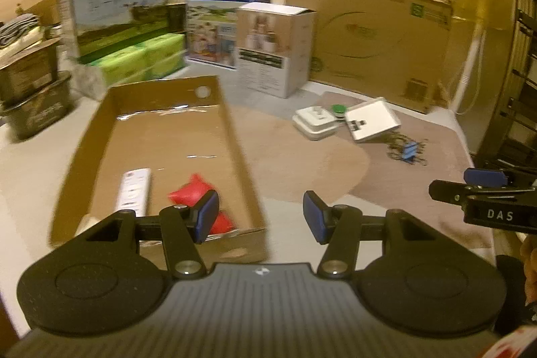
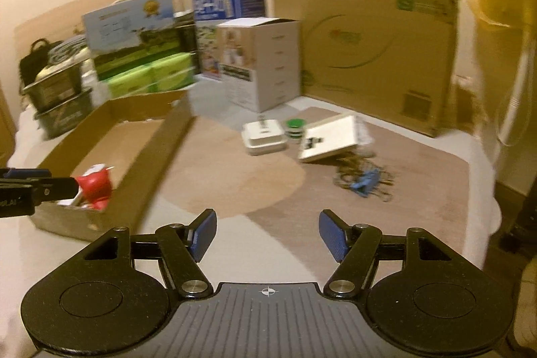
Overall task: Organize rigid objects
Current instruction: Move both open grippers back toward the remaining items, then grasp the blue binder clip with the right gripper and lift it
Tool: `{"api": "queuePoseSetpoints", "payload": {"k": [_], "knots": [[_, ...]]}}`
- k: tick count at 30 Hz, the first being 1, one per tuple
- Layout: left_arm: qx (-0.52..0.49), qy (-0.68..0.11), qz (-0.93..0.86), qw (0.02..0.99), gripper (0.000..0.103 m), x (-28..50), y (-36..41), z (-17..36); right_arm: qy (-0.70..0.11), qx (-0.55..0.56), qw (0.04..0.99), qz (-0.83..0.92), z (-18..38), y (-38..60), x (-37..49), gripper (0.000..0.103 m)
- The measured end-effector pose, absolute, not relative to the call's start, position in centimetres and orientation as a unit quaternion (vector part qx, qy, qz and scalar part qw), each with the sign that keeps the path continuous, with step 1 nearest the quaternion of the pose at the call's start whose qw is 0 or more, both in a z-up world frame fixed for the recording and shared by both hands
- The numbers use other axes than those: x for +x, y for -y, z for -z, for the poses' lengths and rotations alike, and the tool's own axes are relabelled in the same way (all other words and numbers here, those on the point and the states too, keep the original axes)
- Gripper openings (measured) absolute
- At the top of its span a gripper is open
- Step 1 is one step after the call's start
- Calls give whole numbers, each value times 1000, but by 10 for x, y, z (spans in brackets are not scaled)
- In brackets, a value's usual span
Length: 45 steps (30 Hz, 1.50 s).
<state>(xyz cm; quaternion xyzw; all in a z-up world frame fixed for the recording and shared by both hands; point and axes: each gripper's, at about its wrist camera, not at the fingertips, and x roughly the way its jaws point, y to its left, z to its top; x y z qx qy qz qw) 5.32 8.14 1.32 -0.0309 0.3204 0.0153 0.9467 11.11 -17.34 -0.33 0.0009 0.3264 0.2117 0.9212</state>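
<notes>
I see my left gripper (image 1: 261, 217) partly open, nothing between its pads; the box (image 1: 231, 123) sits just ahead-left of it, remote (image 1: 134, 190) and red thing (image 1: 194, 193) inside; my right gripper (image 2: 267, 235) stands moderately wide and empty; white case (image 2: 265, 136), green-lidded jar (image 2: 294, 128) and clips (image 2: 364, 180) lie well ahead.

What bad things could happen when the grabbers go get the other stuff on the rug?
1. The flat white square device lies tilted on other items, so it may slide when touched.
2. The blue clip tangled in dark wire loops could drag the whole tangle along.
3. The small green-capped jar sits tight between the white rectangular box and the device; the empty right gripper may bump them.
</notes>
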Motion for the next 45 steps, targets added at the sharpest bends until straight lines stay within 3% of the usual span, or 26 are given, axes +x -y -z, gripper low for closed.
{"api": "queuePoseSetpoints", "payload": {"k": [29,45], "knots": [[-7,-341,73,937,52,138,14,8,-335,37,930,-146,23,266,157,69],[-3,-352,91,932,52,188,28,33,-327,-48,909,-254,53,263,206,69]]}}
